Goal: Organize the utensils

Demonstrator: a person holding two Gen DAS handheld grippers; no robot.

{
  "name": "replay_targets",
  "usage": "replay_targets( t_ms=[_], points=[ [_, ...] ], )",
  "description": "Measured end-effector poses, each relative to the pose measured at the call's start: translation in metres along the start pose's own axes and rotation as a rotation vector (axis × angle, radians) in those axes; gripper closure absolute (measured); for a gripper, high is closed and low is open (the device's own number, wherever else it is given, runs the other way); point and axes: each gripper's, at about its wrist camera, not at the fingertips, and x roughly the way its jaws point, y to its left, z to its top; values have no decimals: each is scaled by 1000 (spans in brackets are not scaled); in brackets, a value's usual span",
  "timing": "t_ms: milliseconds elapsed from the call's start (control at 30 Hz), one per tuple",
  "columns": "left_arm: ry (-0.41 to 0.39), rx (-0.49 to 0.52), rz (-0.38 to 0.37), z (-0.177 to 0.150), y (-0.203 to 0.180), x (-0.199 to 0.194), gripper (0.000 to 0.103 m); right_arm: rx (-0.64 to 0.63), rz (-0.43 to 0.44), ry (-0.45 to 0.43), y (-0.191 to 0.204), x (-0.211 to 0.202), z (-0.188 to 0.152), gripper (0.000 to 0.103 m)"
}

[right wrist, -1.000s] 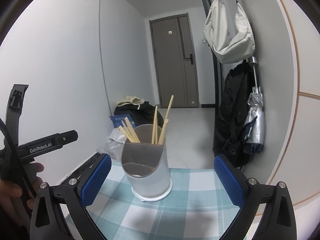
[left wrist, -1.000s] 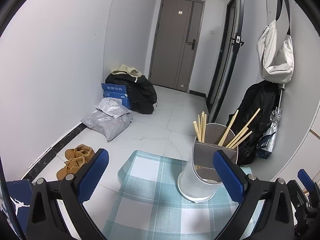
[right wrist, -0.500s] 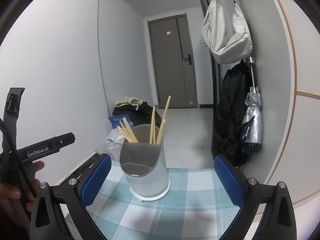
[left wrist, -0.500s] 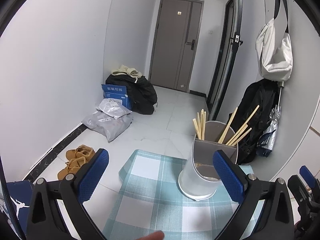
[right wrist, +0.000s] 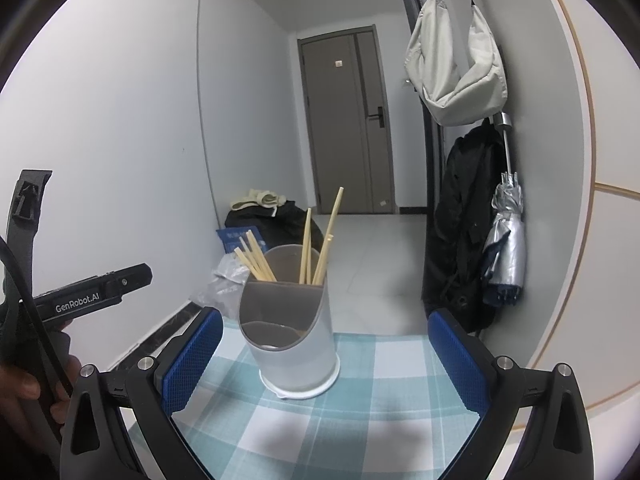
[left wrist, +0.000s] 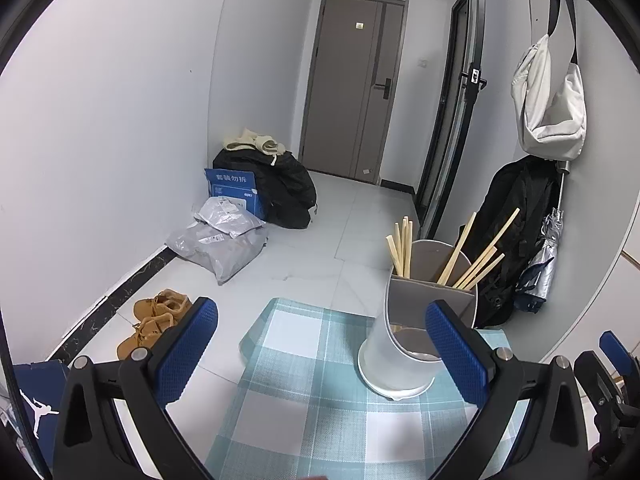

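As before, both grippers' fingers [left wrist: 188, 348] agape, empty.

Ahead of both tools, the utensil holder [right wrist: 294, 336] looks like matt grey-white plastic; the chopsticks [right wrist: 310, 246] in it are pale bare wood. Beneath lies woven checked cloth [right wrist: 360, 412]. The gripper pads [right wrist: 194, 360] show rough, dimpled blue rubber on smooth black plastic.
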Motion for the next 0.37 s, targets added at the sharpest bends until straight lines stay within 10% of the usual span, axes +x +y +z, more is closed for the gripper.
replay_targets(
  t_ms=[367],
  points=[
    [25, 20, -9, -1, -2, 5, 1, 0, -13, 22, 0, 3, -3, 0]
  ],
)
